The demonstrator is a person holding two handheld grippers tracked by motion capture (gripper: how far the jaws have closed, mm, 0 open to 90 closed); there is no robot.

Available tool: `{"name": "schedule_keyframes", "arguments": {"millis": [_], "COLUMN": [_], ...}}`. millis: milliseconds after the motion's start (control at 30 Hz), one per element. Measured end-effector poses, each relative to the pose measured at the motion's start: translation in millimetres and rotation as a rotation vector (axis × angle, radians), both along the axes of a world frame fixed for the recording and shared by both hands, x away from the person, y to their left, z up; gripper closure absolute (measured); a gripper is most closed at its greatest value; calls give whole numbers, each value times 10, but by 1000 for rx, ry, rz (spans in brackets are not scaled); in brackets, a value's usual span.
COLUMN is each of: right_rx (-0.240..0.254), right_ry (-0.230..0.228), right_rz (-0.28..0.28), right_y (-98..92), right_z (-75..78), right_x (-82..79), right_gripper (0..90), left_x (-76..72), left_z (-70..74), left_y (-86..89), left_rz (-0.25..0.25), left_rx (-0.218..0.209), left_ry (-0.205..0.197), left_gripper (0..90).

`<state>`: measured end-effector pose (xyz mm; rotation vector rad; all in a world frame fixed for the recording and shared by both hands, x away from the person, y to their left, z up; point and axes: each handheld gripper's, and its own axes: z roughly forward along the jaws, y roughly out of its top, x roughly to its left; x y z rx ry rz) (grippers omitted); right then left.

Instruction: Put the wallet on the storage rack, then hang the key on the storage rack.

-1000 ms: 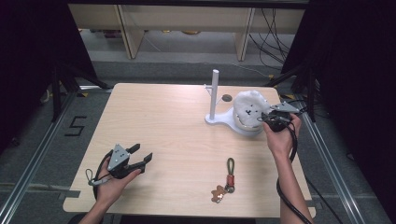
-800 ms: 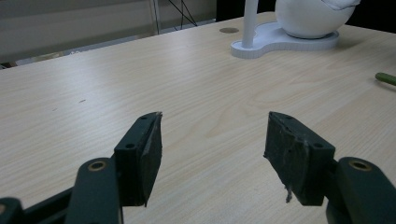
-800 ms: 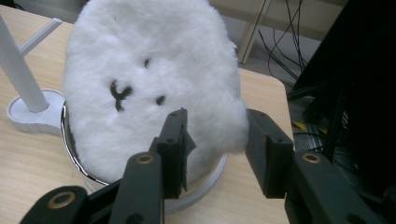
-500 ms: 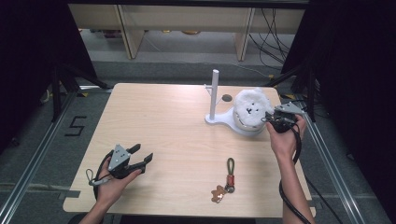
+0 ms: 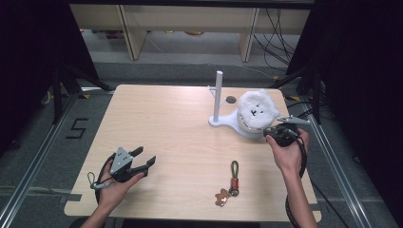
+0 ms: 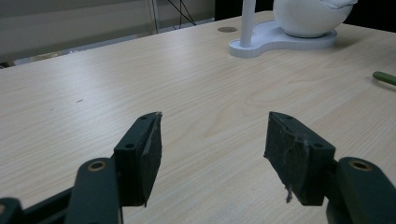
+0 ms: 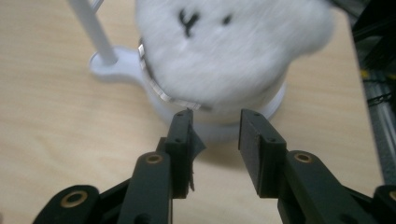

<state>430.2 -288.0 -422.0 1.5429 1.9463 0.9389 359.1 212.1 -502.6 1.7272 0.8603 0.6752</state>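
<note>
High view: fluffy hat faces the person; right claw half-closed, empty.

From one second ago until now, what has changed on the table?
The right claw has drawn back a little from the white plush toy toward the table's near edge, and its jaws have just been closing with nothing between them. The left claw, the white stand and the keychain have stayed in place.

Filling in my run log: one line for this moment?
right gripper: open, jaws just closing, nothing between, at white plush | left gripper: open, idle | keychain: untouched
</note>
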Motion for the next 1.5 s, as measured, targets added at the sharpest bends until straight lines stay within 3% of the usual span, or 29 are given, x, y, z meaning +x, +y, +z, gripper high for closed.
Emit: {"name": "schedule_keyframes", "arguments": {"millis": [33,100,167,233,267,300,400,433,567,600,733,900,967,1000,1200,1333,1367,1433,1467,1500], "right_rx": [17,26,15,21,1,25,16,57,30,38,49,15,27,54,47,49,65,53,48,53], "right_ry": [66,111,168,181,193,208,212,266,267,294,303,396,390,441,461,505,555,546,589,598], "right_rz": [25,42,68,71,106,114,127,157,157,145,147,135,135,91,112,105,78,99,87,94], "right_y": [45,79,110,127,162,180,205,223,244,264,317,436,455,525,572,637,712,704,764,787], "right_z": [-2,-4,-11,-12,-26,-37,-61,-68,-126,-123,-131,-149,-156,-148,-172,-188,-190,-207,-254,-289], "right_x": [-67,-119,-165,-186,-240,-251,-283,-318,-342,-356,-366,-383,-378,-385,-373,-391,-411,-401,-394,-386], "right_gripper": [671,680,680,680,673,669,650,645,631,621,610,603,603,603,601,599,606,607,609,611], "left_x": [22,10,25,24,14,16,22,21,17,16,11,2,2,14,-15,-14,-26,-10,-17,-39], "left_z": [-8,-9,-13,-13,-4,-4,-8,-11,-8,-9,-12,-5,-12,-27,-2,7,15,6,7,11], "left_y": [-2,-2,8,10,20,27,38,42,40,39,36,23,20,16,0,-12,-17,-22,-23,-28], "left_rz": [-15,1,-9,-3,10,15,19,20,18,17,14,10,11,3,3,-15,-16,-34,-34,-27], "left_rx": [-11,-9,-10,-16,-10,-10,-8,-12,-11,-13,-11,-9,-9,-15,-4,-10,-6,-13,-9,-9], "left_ry": [-14,3,-10,-7,3,3,2,5,3,4,4,0,2,-3,4,-12,-8,-23,-21,-7], "left_gripper": [359,359,359,359,359,359,359,359,359,359,359,359,359,359,358,358,359,358,358,358]}}
